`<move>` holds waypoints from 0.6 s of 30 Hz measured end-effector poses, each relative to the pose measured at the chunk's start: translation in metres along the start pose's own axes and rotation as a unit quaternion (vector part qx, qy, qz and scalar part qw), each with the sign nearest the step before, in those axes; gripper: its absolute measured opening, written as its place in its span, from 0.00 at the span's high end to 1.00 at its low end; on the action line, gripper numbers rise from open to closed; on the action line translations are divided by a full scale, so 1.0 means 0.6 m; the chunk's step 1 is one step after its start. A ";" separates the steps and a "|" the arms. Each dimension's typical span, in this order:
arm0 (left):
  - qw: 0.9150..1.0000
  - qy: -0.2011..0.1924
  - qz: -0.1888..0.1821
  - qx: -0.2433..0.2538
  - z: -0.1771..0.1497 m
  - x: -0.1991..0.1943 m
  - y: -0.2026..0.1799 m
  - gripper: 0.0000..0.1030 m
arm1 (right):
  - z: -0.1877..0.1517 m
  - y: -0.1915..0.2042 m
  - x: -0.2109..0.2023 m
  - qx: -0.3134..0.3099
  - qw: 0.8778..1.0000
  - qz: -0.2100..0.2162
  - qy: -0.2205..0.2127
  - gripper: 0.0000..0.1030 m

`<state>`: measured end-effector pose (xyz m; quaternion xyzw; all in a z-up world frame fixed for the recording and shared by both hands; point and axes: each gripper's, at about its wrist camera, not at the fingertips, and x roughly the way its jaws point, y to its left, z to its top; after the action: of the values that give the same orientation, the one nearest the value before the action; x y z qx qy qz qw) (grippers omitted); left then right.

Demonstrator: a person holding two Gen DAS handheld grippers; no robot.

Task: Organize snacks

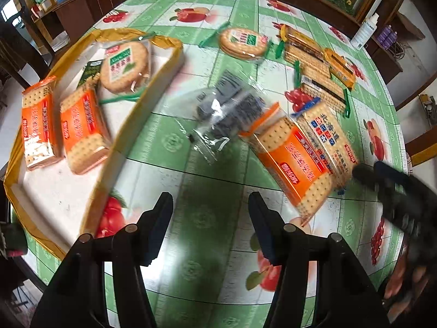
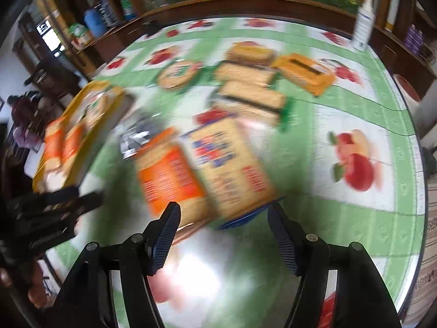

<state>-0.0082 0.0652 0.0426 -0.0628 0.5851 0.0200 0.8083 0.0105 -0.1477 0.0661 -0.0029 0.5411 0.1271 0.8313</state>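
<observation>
A white tray with a yellow taped rim [image 1: 164, 63] sits at the left and holds two orange cracker packs [image 1: 38, 123] and a round biscuit pack [image 1: 124, 67]. Loose on the fruit-print tablecloth lie a clear pack of dark cookies [image 1: 226, 109], an orange cracker pack [image 1: 292, 164] and a blue-printed cracker pack [image 1: 327, 134]. My left gripper [image 1: 210, 199] hovers open over bare cloth in front of the cookies, holding nothing. My right gripper [image 2: 224, 207] is open just short of the orange pack [image 2: 169, 175] and the blue-printed pack [image 2: 229, 164], which are blurred.
Farther back lie another round biscuit pack [image 1: 243, 42], sandwich cracker packs with green ends [image 1: 322, 87] and a yellow pack [image 1: 340, 67]. A white bottle [image 1: 364, 31] stands near the table's far right edge. Wooden furniture surrounds the round table.
</observation>
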 end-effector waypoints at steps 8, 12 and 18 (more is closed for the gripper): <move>0.999 0.018 -0.004 -0.030 -0.012 0.006 -0.001 0.46 | 0.070 -0.034 0.060 -0.019 1.000 0.011 0.015 0.33; 0.999 0.021 -0.010 -0.048 -0.012 0.005 0.009 0.46 | 0.084 -0.024 0.093 -0.022 0.998 0.037 0.044 0.33; 0.998 0.025 -0.014 -0.062 -0.009 0.006 0.012 0.46 | 0.089 0.007 0.114 -0.065 0.996 0.021 0.064 0.30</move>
<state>-0.0133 0.0716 0.0370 -0.1213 0.6017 0.0431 0.7882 0.0840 -0.1219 0.0273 -0.0535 0.5836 0.1786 0.7903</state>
